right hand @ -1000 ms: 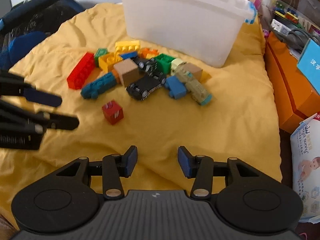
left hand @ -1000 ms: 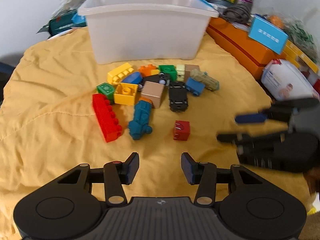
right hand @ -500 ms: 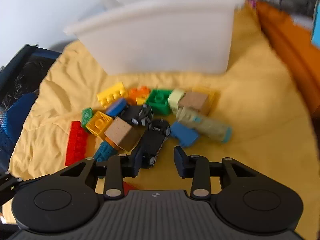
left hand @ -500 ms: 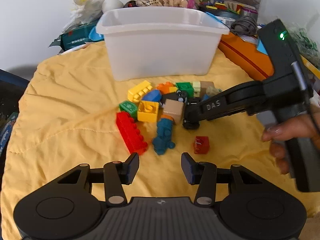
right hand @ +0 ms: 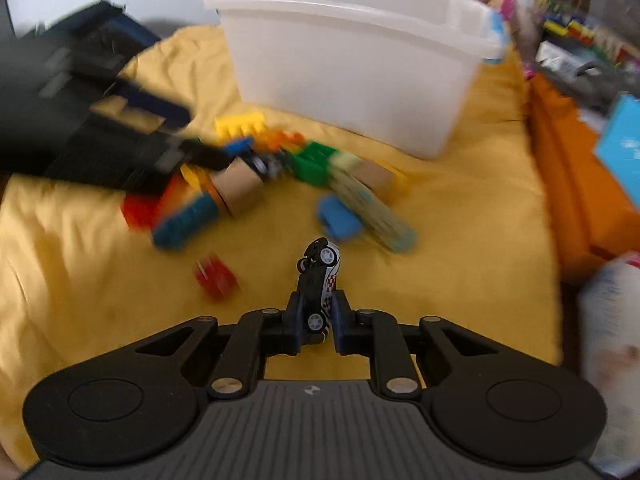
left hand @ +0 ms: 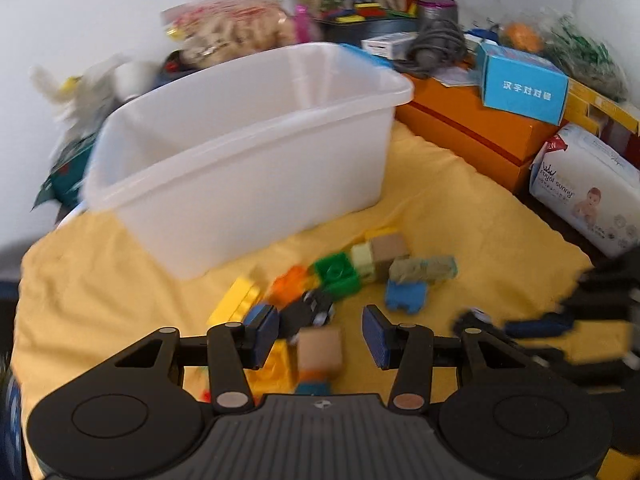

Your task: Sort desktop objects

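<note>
Right gripper point(right hand: 316, 322) clamps the toy car point(right hand: 319, 276); left gripper point(left hand: 319, 336) hangs open over the block pile.

The right fingers have just closed on the black car, seemingly lifted, with bare yellow cloth point(right hand: 460, 248) right of it. The left fingers hold nothing above a tan cube point(left hand: 320, 346). The white bin point(right hand: 360, 60) stands beyond the pile, its rim open.

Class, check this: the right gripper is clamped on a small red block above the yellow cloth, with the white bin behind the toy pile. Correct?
Not quite. The right gripper is clamped on a black toy car, not a red block; the right wrist view shows it. The yellow cloth and white bin are as stated.
</note>
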A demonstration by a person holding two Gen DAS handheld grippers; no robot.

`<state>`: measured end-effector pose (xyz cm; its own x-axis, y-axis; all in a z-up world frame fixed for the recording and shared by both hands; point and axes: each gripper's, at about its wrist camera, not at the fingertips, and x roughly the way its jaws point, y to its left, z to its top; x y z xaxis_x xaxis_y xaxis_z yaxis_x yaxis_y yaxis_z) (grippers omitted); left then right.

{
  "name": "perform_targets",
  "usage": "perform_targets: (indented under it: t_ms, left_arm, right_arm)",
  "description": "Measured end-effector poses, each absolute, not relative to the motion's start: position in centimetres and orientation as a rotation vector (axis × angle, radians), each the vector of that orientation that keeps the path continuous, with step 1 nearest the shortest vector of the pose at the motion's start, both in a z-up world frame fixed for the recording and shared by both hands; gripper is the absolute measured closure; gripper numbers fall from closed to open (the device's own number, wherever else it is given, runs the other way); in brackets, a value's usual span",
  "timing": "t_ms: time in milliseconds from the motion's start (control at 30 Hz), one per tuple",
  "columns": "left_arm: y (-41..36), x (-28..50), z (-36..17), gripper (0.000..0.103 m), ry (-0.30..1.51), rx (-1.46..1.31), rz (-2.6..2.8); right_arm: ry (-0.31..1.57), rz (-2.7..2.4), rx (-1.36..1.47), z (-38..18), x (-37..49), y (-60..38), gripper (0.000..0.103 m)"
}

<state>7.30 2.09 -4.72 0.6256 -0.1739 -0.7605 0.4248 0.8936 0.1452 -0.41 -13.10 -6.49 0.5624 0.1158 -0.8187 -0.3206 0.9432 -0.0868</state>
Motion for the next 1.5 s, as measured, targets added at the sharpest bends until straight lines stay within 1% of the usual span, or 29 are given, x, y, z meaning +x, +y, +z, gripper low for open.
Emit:
perform_targets:
  t_ms: [233, 300, 333, 367, 467, 533, 633, 767, 867, 967, 1100, 1133, 1167, 1233, 1400, 1500]
  left_arm:
    - [0.8, 10.5, -8.1, 0.054, 0.957, 0.438, -0.379]
    - [0.8, 11.1, -9.1, 0.057, 0.970, 0.474, -0.381]
    - [1.0, 11.4, -9.4, 0.061, 0.965, 0.487, -0.379]
    - [1.3, 11.5, -9.3, 0.067, 0.944, 0.479, -0.385]
    - [1.6, 11.4, -8.1, 0.077, 0.925, 0.438, -0.396]
    - [1.9, 10.1, -6.7, 0.080, 0.925, 0.414, -0.423]
    - [2.7, 6.6, -4.6, 0.082, 0.948, 0.319, -0.480]
    - [4.0, 1.6, -4.8, 0.082, 1.055, 0.137, -0.527]
    - [4.9, -1.5, -6.5, 0.082, 1.133, -0.006, -0.512]
    - [5.6, -3.4, -8.6, 0.081, 1.175, -0.069, -0.453]
    - [6.2, -4.4, -9.8, 0.078, 1.180, -0.098, -0.385]
    - [6.3, -4.4, -9.6, 0.075, 1.171, -0.088, -0.365]
    - [6.1, -4.5, -9.3, 0.066, 1.159, -0.063, -0.337]
    - [5.5, -4.7, -8.6, 0.060, 1.131, 0.008, -0.302]
    - [4.5, -5.3, -8.1, 0.059, 1.078, 0.102, -0.308]
    - [4.4, -5.3, -7.7, 0.059, 1.045, 0.125, -0.312]
  right_arm:
    - [0.950, 0.234, -0.212, -6.3, -2.5, -15.2, 0.086]
    - [0.951, 0.230, -0.198, -6.2, -2.9, -15.5, 0.086]
    - [0.951, 0.230, -0.196, -6.2, -3.1, -15.6, 0.086]
    - [0.952, 0.230, -0.196, -6.3, -3.1, -15.6, 0.086]
    - [0.950, 0.233, -0.190, -6.5, -2.9, -15.6, 0.086]
    - [0.947, 0.237, -0.202, -6.4, -2.8, -15.6, 0.086]
    - [0.930, 0.240, -0.268, -6.3, -2.7, -15.1, 0.086]
    - [0.910, 0.265, -0.383, -6.6, -2.9, -14.2, 0.086]
    - [0.897, 0.288, -0.463, -6.9, -3.4, -13.6, 0.086]
    - [0.878, 0.308, -0.544, -7.3, -4.1, -12.9, 0.086]
    - [0.842, 0.329, -0.647, -7.4, -5.2, -11.8, 0.086]
    - [0.833, 0.334, -0.668, -7.5, -5.5, -11.6, 0.086]
    - [0.821, 0.339, -0.690, -7.5, -5.8, -11.2, 0.085]
    - [0.797, 0.348, -0.728, -7.6, -6.3, -10.5, 0.080]
    - [0.782, 0.401, -0.722, -7.3, -7.4, -9.6, 0.078]
    - [0.796, 0.392, -0.643, -6.6, -7.1, -10.4, 0.078]
